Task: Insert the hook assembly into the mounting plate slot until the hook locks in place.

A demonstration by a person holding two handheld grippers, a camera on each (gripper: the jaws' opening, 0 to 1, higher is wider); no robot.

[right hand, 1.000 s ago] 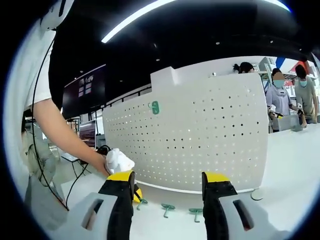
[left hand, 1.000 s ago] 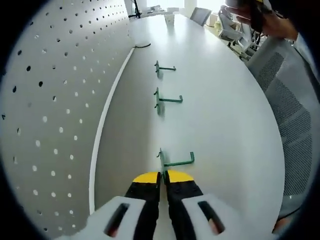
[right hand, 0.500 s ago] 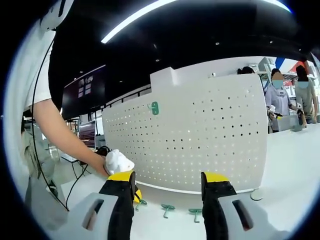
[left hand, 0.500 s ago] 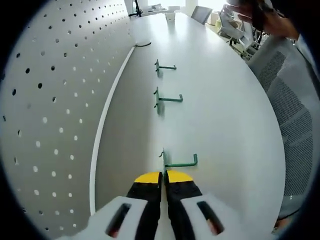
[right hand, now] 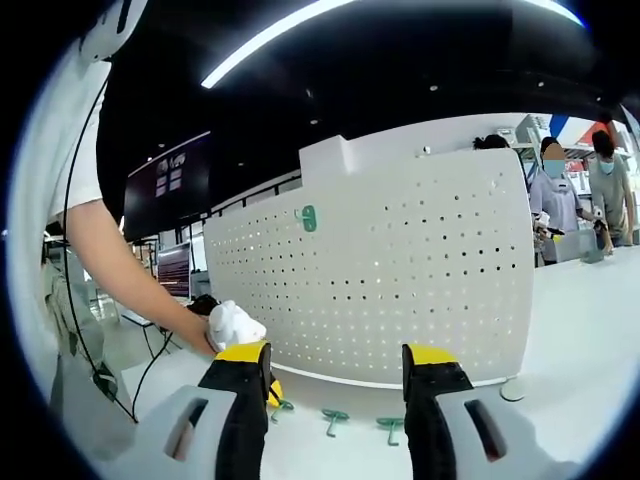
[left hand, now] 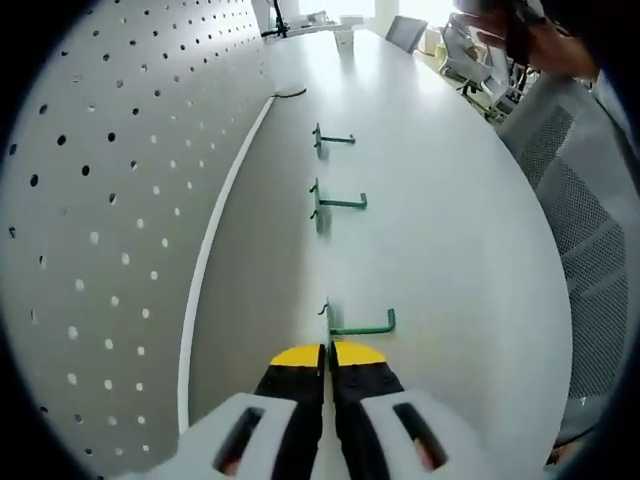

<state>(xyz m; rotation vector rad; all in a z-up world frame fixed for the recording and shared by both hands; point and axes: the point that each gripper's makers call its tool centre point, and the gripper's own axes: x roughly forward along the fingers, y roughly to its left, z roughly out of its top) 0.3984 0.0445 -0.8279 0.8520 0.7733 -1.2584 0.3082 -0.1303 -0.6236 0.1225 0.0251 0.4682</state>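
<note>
Hook (left hand: 355, 326) near table (left hand: 440, 230) edge, probably.

Long white desk (left hand: 440, 200); grey mesh chair (left hand: 590, 240) beside it. Dark ceiling (right hand: 420, 60) with bright strip light (right hand: 270, 35). Dark wall screen (right hand: 165, 180) behind.

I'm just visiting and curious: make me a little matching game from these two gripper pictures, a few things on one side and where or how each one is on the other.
Things:
1. left gripper
2. right gripper
3. nearest green hook
4. green hook on the pegboard

States:
A. jaws wide apart
B. mounted high on the white pegboard
C. jaws pressed together
D. lying on the white table

Pairs: 1-C, 2-A, 3-D, 4-B
</note>
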